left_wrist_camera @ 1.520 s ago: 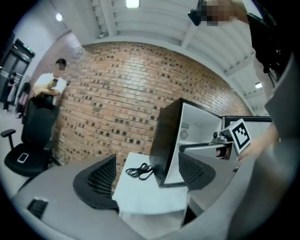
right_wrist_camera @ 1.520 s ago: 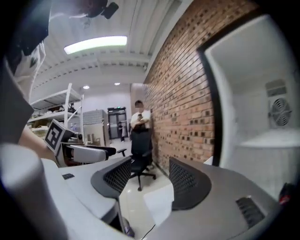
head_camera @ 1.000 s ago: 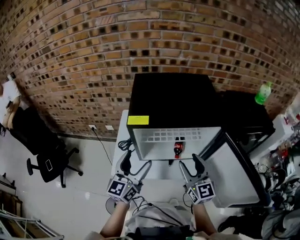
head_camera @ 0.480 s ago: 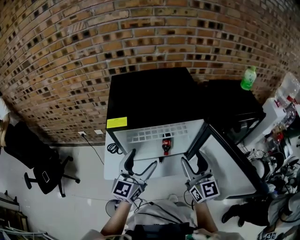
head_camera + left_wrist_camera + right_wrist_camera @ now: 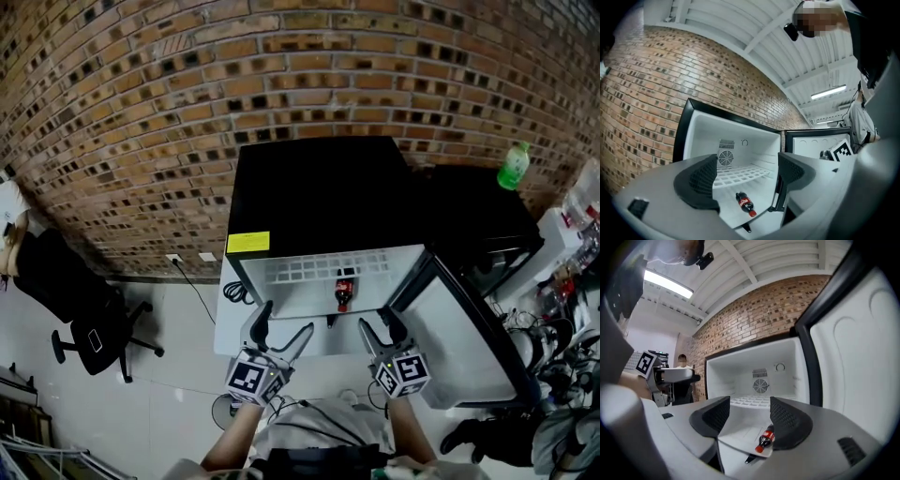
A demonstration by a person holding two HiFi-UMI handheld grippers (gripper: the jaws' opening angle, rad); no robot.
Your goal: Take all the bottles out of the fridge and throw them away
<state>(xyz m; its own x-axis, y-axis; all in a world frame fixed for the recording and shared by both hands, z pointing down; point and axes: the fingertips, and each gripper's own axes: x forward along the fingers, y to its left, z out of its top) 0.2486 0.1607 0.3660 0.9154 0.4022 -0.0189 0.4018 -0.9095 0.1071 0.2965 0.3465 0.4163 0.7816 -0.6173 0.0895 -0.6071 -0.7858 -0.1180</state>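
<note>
Right gripper [image 5: 747, 417]: fingers spread, nothing pinched. The cola bottle [image 5: 765, 440] sits low centre in the right gripper view, beyond the fingers, untouched. Left gripper [image 5: 747, 174]: fingers likewise spread and empty. The bottle lies on its side on the floor of the open fridge [image 5: 319, 202], cap toward the front.

Step, as judged: approach, no grasp yet.

Next: reach one gripper in, straddle the bottle's body, then close.

black fridge [image 5: 319, 192] with white inside, dark red-capped bottle [image 5: 343, 291], red-brown brick wall [image 5: 187, 94].
</note>
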